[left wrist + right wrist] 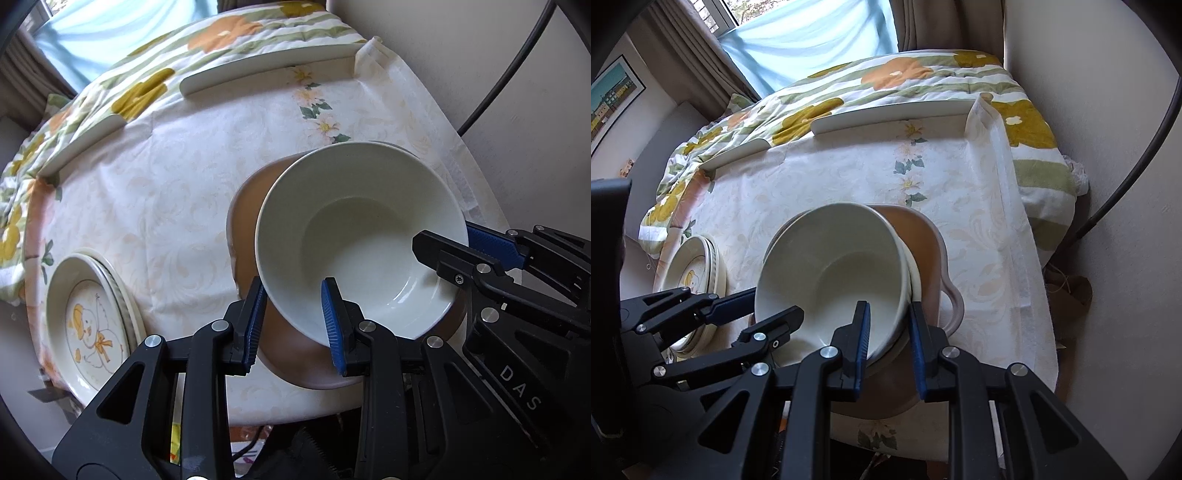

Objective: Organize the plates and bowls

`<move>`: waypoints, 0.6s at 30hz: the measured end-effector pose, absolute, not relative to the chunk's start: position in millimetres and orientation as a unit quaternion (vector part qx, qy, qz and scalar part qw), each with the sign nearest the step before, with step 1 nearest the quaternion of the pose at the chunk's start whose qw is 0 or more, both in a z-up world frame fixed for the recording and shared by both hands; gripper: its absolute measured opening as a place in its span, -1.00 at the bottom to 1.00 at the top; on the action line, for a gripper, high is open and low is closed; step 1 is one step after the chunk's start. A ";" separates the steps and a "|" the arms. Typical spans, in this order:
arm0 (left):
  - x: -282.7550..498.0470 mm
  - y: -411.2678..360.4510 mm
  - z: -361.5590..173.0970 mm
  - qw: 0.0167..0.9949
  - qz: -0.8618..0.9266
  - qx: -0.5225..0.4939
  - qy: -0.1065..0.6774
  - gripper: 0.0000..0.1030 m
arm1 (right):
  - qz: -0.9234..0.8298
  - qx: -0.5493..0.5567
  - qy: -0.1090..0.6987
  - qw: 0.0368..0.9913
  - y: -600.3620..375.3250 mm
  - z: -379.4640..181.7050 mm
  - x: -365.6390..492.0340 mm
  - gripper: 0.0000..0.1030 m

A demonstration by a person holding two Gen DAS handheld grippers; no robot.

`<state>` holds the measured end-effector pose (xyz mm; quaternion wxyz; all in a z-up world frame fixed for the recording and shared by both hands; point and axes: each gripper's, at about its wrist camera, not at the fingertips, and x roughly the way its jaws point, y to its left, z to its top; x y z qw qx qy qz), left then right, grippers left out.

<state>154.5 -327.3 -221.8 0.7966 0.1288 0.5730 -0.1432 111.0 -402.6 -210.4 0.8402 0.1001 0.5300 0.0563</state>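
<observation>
A white bowl [364, 236] is held tilted over a brown dish [251, 229] with a handle. My left gripper [295, 325] straddles the bowl's near rim, one finger inside and one outside, with a visible gap to the wall. My right gripper [889, 343] straddles the opposite rim of the white bowl [834, 273], which seems to sit in a second white bowl [916, 277] inside the brown dish [919, 236]. The right gripper also shows in the left wrist view [454, 254]. A stack of plates with a duck picture [88, 325] lies at the left.
A round table with a pale floral tablecloth [177, 192] carries everything. A bed with a flowered quilt [886, 81] lies behind it. A wall [1089, 74] and a dark cable [1126, 177] are at the right. The plate stack also shows in the right wrist view [698, 266].
</observation>
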 end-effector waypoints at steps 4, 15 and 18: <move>153.4 -326.8 -221.7 0.798 -0.143 0.128 0.572 -0.48 | 0.057 0.102 0.526 0.842 -402.7 -211.1 108.9 -0.63; 144.0 -299.7 -175.4 0.828 -0.150 0.085 0.533 -0.48 | 0.067 0.133 0.485 0.862 -422.6 -171.8 93.7 -0.63; 139.4 -285.6 -148.7 0.846 -0.149 0.072 0.507 -0.46 | 0.069 0.134 0.469 0.870 -429.8 -148.0 84.4 -0.63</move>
